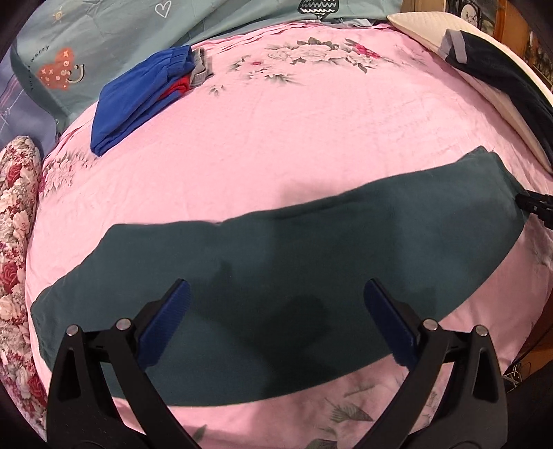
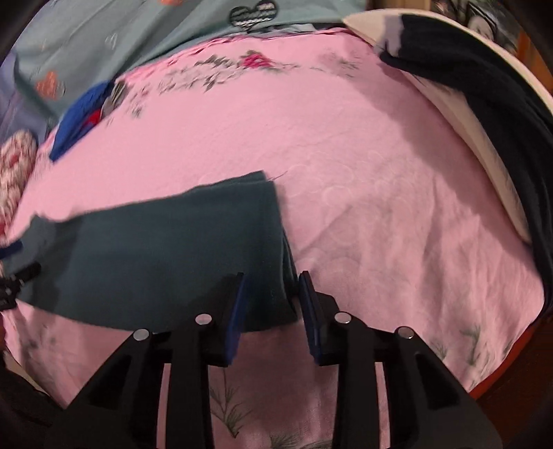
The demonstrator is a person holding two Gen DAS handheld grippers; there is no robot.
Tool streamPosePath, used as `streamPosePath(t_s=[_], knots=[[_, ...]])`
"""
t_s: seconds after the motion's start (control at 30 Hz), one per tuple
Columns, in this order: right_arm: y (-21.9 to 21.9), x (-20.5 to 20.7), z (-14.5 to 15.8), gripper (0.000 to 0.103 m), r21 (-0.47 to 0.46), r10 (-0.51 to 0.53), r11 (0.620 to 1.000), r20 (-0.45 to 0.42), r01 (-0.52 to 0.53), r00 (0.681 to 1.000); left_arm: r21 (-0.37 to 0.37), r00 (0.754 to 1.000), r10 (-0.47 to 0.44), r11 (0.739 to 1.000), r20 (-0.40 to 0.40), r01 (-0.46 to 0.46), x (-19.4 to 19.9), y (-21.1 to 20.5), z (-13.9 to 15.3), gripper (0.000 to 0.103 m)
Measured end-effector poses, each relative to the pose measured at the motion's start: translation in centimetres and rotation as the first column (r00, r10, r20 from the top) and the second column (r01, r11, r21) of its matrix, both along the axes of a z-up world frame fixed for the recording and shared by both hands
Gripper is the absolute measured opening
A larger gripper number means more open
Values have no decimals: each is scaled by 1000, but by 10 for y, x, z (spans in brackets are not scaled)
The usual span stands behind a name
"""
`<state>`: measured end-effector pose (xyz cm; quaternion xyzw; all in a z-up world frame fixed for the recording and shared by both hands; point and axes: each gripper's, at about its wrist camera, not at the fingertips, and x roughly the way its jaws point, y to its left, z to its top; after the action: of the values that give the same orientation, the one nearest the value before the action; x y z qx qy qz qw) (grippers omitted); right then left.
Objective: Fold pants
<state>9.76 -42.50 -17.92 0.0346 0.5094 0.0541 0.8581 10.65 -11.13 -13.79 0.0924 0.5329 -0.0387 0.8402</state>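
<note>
Right gripper (image 2: pixel 271 300) hangs w/ jaws narrowly parted astride the near corner of the long dark teal soft-fabric pants (image 2: pixel 155 255); the hem stack sits between the blue pads, but a gap shows beside each pad, so it looks unclamped, nothing lifted. Left gripper (image 1: pixel 276 317) is spread wide above the mid-length of the same pants (image 1: pixel 276 262), holding nothing, its pads clear of the cloth. Pants lie flat in a long strip, legs apparently already doubled one on the other, across the near part of the pink floral bedsheet (image 1: pixel 276 145); a blue folded garment pile (image 1: pixel 134 100) sits well beyond them toward the sheet's far left, and a dark navy garment w/ a grey cuff (image 1: pixel 497 76) lies on a cream pillow (image 1: pixel 414 20) at the far right. Handling, by the look: light, limp, fleece-like knit, not slippery, not fragile; it will sag and drape when lifted, and layers may slide apart, so pinch all layers together at the end corners, one gripper per corner, then carry that end over. Writing: on the grey-blue printed quilt (image 1: pixel 103 41) beyond the sheet, small text beside an orange heart reads approx. "worry"; rest too small to read. No brand or label visible on pants.
</note>
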Motion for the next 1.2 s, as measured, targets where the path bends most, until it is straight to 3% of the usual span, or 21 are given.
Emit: streamPosePath(t_s=[0.03,0.13,0.27,0.37,0.43,0.5,0.57,0.63,0.67,0.73,0.8,0.87,0.97,1.1,1.2], knots=[[-4,0,0,19,12,-2,1000,-1,2,1000,8,1000,19,1000,-8,-19,-2,0,0,101],[-24,3,0,10,155,-23,988,-34,28,999,18,997,67,998,-27,-67,-9,3,1,101],[-38,2,-1,9,303,-71,949,-63,87,995,9,995,93,996,-31,-92,-17,9,1,101],[-47,-3,5,9,411,-140,899,-57,151,989,-77,999,37,996,-8,-37,-17,2,8,101],[-45,-6,7,9,401,-154,902,-46,160,987,-175,999,-35,984,34,41,-10,-16,18,101],[-42,-7,4,9,386,-168,906,-54,175,984,-262,988,-132,954,80,148,-2,-42,25,100],[-42,-7,2,9,400,-186,896,-59,194,981,-259,970,-225,936,87,240,2,-68,21,94],[-44,-6,1,9,406,-198,890,-65,207,978,-231,954,-299,926,38,299,4,-92,1,86],[-46,-5,3,9,421,-208,881,-67,216,976,-216,950,-312,928,-10,303,4,-99,-13,83],[-46,-6,12,9,433,-210,877,-47,210,977,-178,947,-322,931,19,320,-4,-104,-24,85],[-38,-5,30,9,423,-197,888,-4,180,980,-201,946,-324,926,18,321,-4,-99,-21,84],[-27,-3,47,9,433,-179,889,32,148,983,-234,955,-297,928,6,290,2,-87,-10,83],[6,0,80,9,436,-114,898,112,54,987,-273,979,-188,940,85,204,-1,-43,23,84],[91,6,110,9,360,77,921,213,-151,974,-247,994,-8,968,108,35,-14,42,41,85],[170,2,109,9,260,258,911,244,-319,935,-228,986,153,964,61,-136,-37,114,34,84]])
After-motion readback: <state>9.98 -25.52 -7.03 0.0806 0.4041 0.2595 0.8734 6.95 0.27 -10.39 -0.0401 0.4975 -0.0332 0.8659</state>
